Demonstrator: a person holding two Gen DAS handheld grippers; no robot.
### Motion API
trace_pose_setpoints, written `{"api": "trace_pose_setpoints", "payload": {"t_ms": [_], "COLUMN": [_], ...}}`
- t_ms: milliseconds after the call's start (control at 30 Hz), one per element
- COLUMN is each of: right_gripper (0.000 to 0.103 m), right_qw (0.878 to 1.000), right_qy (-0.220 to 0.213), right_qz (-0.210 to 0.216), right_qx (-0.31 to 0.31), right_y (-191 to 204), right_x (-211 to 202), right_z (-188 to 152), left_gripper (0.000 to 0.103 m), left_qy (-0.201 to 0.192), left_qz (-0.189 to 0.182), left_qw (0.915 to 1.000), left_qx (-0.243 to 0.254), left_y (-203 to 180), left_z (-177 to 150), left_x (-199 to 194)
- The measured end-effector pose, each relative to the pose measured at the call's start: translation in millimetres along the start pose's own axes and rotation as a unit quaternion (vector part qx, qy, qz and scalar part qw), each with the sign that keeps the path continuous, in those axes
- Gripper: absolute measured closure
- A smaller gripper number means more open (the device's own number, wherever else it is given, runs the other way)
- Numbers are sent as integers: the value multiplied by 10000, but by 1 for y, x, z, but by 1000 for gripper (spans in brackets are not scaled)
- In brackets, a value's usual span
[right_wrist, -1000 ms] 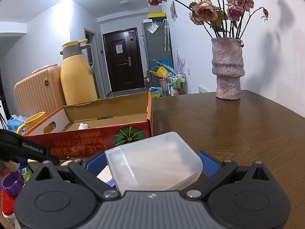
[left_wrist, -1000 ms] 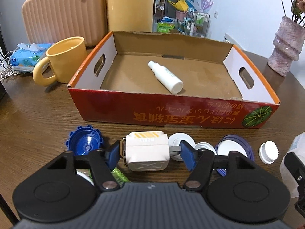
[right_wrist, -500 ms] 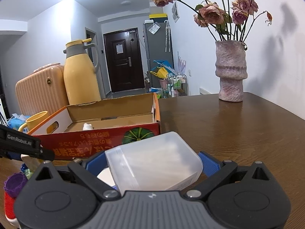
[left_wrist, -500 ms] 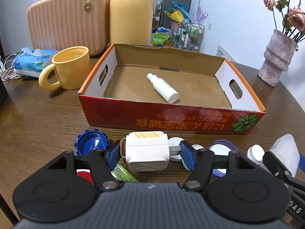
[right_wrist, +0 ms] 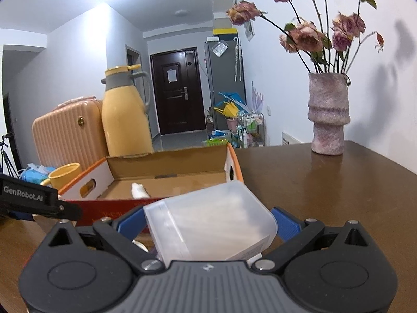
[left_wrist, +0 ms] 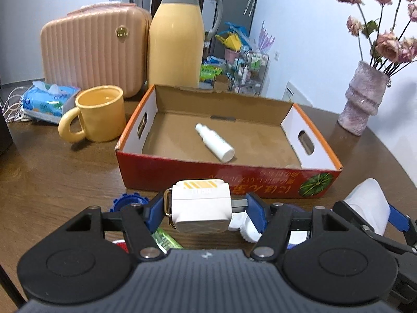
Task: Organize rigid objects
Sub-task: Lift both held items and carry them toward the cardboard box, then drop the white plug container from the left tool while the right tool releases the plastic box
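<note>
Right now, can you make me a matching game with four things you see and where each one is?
Things:
1. white spray bottle
2. small white box
3. clear plastic tub
4. yellow mug

Places:
A. between the fingers of the right gripper
B. standing on the table, left of the cardboard box
C. lying inside the cardboard box
D. between the fingers of the left gripper

Pairs: 1-C, 2-D, 3-A, 4-B
</note>
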State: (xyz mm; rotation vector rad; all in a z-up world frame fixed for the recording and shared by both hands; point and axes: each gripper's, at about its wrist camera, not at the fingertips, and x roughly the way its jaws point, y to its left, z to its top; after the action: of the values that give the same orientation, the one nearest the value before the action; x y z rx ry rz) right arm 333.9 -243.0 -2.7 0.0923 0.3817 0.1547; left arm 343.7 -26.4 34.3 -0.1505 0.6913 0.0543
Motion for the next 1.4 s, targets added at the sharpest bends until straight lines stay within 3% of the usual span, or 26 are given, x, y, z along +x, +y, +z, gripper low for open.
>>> {"api": "trace_pose_setpoints", "payload": {"t_ms": [700,1400], "right_gripper": [2,2], "right_qw": [9993,9992], "right_qy": [-266,-39], "right_qz": [250,290], "right_qx": [-102,-257], "right_y": [29,33], "right_x": [19,74], "right_z": [36,68], "left_gripper": [37,37], "left_qy": [-496,-729], "left_qz": [89,160], "left_qw": [9987,9971], "left_qx": [-50,-161], "left_y": [4,6], "left_z": [24,57], "left_x": [-10,18]}}
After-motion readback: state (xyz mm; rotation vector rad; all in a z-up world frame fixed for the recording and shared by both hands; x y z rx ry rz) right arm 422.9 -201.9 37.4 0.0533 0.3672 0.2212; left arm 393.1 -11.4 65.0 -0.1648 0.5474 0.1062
